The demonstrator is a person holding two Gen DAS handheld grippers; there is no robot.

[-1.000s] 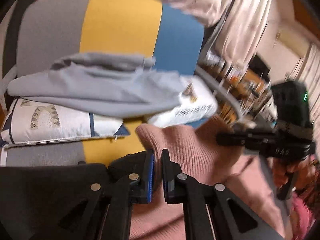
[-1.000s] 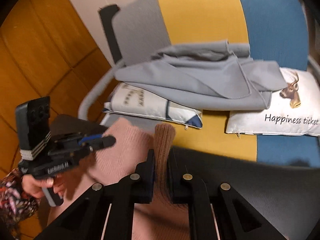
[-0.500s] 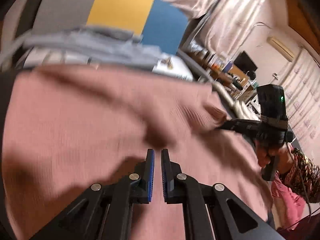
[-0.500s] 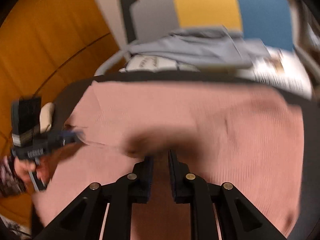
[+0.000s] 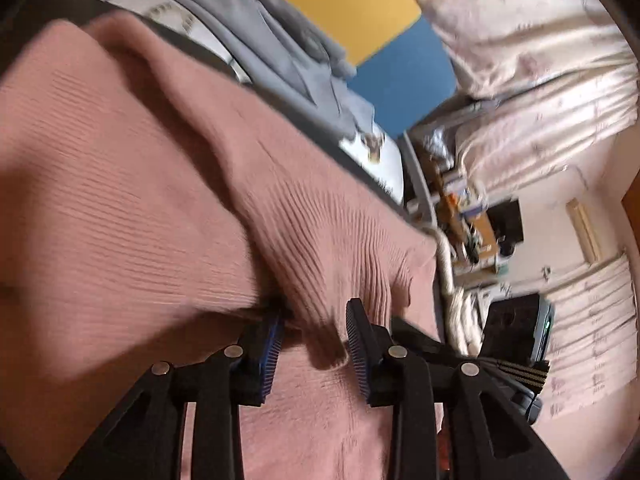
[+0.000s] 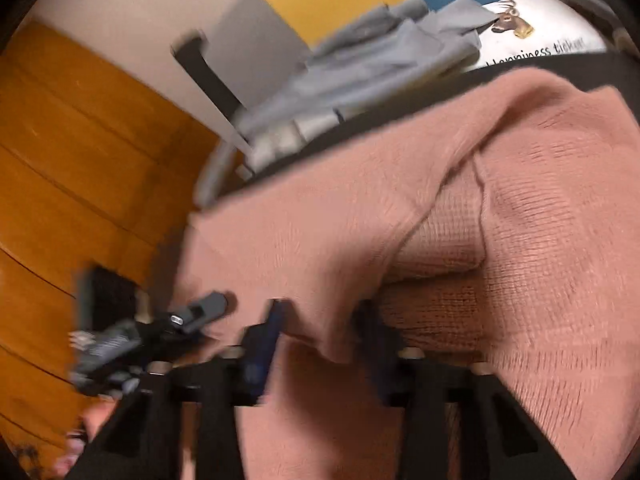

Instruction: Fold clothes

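A pink knit sweater [image 5: 140,160] lies spread over a black surface [image 6: 400,112], with one layer folded back onto itself. My left gripper [image 5: 314,320] is low over its near edge and its jaws are opening. A hanging fold of the sweater sits between the pads, which stand apart from it. A drooping corner of the sweater [image 6: 540,200] lies between the jaws of my right gripper [image 6: 320,316]; those jaws are closing but still stand apart, not pressing the cloth. In each wrist view the other gripper shows at the side.
Behind the sweater a grey garment [image 6: 380,64] lies piled on printed pillows [image 6: 540,40], against a grey, yellow and blue backrest [image 5: 352,0]. Pale curtains [image 5: 540,60] and cluttered shelves are to the right. Orange wooden panelling [image 6: 60,160] is to the left.
Both grippers came down and rolled while the sweater went from bunched to spread and folded over. Both pairs of jaws, shut on the knit before, now stand apart.
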